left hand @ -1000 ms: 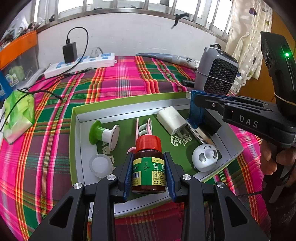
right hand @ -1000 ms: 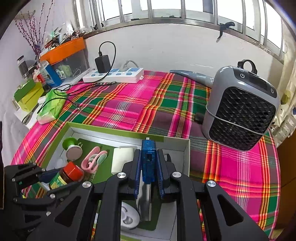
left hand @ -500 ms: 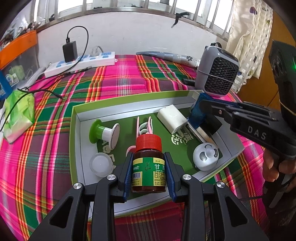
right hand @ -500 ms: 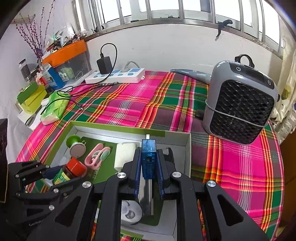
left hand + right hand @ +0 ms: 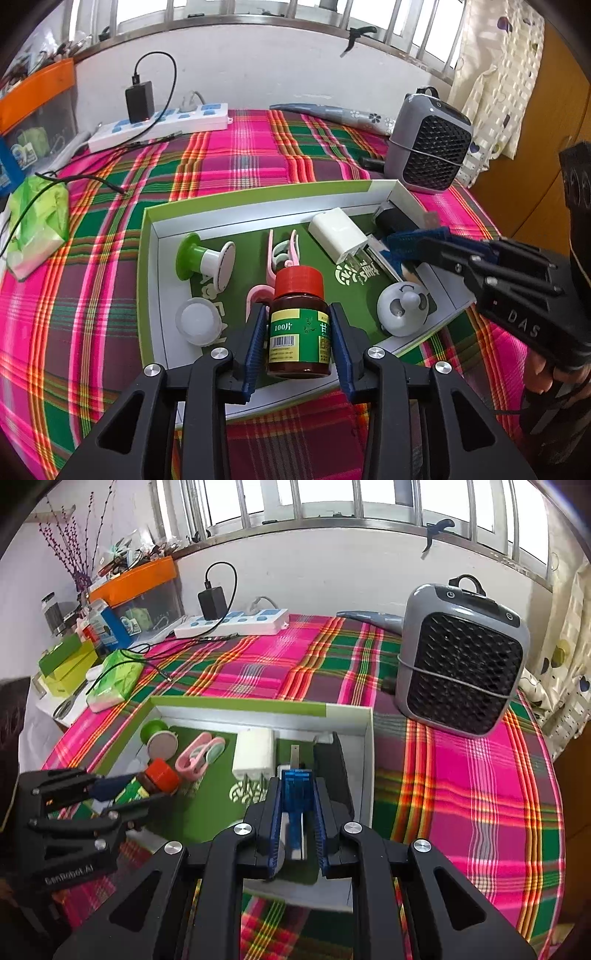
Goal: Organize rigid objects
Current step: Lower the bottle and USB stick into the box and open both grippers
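A barred window runs behind the plaid-covered surface I'm working over, with a grey fan heater standing at its right and a white power strip along the back wall. In the middle sits the shallow green-rimmed box that takes the loose things; a white plug adapter, a pink clip, a green-and-white spool and a round white gadget already lie in it. I judge this the set-down step on both sides. My left gripper has just been spreading its fingers around the brown pill bottle, which stands on the box floor near the front wall, the pads now apart from the glass; next I should back that hand off without tipping it. My right gripper is clenched on the small blue stick above the box's right end, which calls for lowering, then letting go.
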